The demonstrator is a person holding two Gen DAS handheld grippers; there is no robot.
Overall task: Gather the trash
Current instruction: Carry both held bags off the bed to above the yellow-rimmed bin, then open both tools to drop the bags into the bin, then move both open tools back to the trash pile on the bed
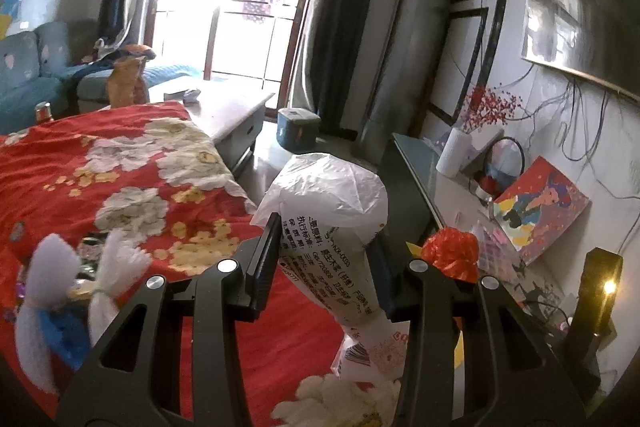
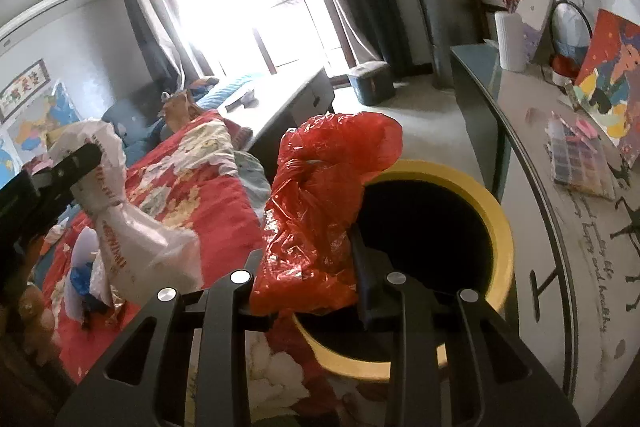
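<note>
My left gripper (image 1: pixel 326 245) is shut on a white printed plastic bag (image 1: pixel 332 203) and holds it up above the red flowered bedspread (image 1: pixel 132 163). The same bag (image 2: pixel 132 231) and left gripper (image 2: pixel 76 163) show at the left of the right wrist view. My right gripper (image 2: pixel 308 259) is shut on a crumpled red plastic bag (image 2: pixel 320 195), held at the left rim of a yellow bin (image 2: pixel 500 227) with a dark inside. The red bag (image 1: pixel 452 251) peeks behind my left gripper's right finger.
White and blue scraps (image 1: pixel 60 311) lie on the bedspread at the left. A desk (image 2: pixel 540 155) with a painting (image 2: pixel 612 75), a colour-swatch sheet (image 2: pixel 580 163) and a white roll (image 2: pixel 510 41) runs along the right. A low table (image 1: pixel 228 111) and a blue box (image 1: pixel 298 129) stand by the window.
</note>
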